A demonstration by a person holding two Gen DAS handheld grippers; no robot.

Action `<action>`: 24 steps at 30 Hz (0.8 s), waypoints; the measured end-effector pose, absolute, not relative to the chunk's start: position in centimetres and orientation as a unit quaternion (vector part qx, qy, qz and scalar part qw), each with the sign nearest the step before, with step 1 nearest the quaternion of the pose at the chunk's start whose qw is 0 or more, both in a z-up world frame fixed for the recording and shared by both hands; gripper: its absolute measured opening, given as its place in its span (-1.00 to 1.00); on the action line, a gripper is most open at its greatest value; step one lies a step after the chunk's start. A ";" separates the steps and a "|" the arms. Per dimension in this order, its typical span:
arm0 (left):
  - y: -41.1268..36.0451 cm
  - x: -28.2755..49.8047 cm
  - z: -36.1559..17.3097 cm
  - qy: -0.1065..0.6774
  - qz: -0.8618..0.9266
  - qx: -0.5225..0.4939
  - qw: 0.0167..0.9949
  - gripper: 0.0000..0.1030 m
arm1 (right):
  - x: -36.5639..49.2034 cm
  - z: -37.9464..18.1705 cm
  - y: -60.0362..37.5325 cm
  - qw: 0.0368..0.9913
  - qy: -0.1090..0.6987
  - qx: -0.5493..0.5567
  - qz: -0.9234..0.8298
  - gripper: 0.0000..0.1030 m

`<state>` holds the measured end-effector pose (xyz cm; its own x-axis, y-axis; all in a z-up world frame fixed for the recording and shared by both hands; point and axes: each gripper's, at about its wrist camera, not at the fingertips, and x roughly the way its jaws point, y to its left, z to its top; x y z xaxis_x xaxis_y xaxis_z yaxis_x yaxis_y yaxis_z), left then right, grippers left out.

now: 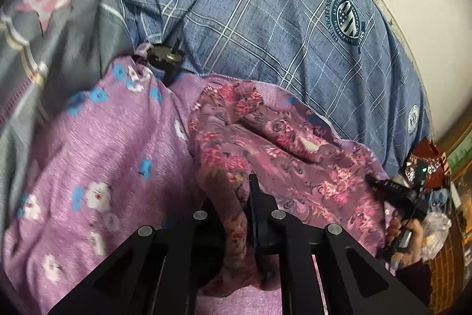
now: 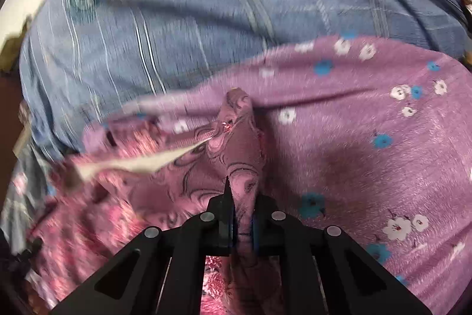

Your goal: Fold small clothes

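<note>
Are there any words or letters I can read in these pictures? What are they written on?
"HJ": small round badge on the blue checked bedcover.
Ring of words around the big round crest on the same cover: too small to read.
White marks on the right gripper: blurred.
Right wrist view: nothing readable.

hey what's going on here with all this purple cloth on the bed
A person is folding a small pink floral garment with a gripper in each hand. The left gripper is shut on one bunched edge of it, and the right gripper is shut on another. The garment lies on a purple flowered sheet, with a blue plaid blanket behind it. It looks crumpled and not yet folded.
</note>
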<state>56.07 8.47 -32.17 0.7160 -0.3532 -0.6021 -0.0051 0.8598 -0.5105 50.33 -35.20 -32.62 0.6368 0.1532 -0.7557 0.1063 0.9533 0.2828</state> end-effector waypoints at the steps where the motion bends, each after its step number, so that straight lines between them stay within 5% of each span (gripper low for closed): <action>1: 8.6 55.7 -32.2 0.373 -0.083 -0.229 0.895 -0.81 | 50.2 -32.3 -35.4 0.895 0.419 0.154 0.007 -0.87; 6: 10.5 55.6 -33.8 0.418 0.054 -0.162 0.892 -0.80 | 50.8 -35.7 -36.6 0.877 0.455 0.151 -0.042 -0.79; 8: 11.5 54.7 -32.7 0.386 0.068 -0.191 0.900 -0.80 | 50.7 -36.1 -37.2 0.870 0.462 0.162 -0.057 -0.36; 11: 10.3 53.8 -30.3 0.323 0.046 -0.186 0.927 -0.70 | 49.4 -32.6 -37.2 0.894 0.408 0.176 -0.057 -0.13; 13: 9.0 53.6 -29.8 0.302 0.030 -0.184 0.935 -0.42 | 47.9 -29.8 -35.8 0.923 0.355 0.145 -0.042 0.02; 15: 7.5 53.8 -30.4 0.306 -0.009 -0.198 0.931 -0.39 | 47.7 -28.5 -33.9 0.925 0.355 0.130 0.019 0.00; 20: 3.9 56.4 -33.4 0.373 -0.042 -0.198 0.905 -0.24 | 48.3 -29.9 -24.9 0.879 0.438 0.073 0.172 -0.53; 24: 3.7 59.0 -34.2 0.399 -0.031 -0.197 0.895 -0.18 | 51.9 -33.0 -17.9 0.851 0.491 0.020 0.188 -0.64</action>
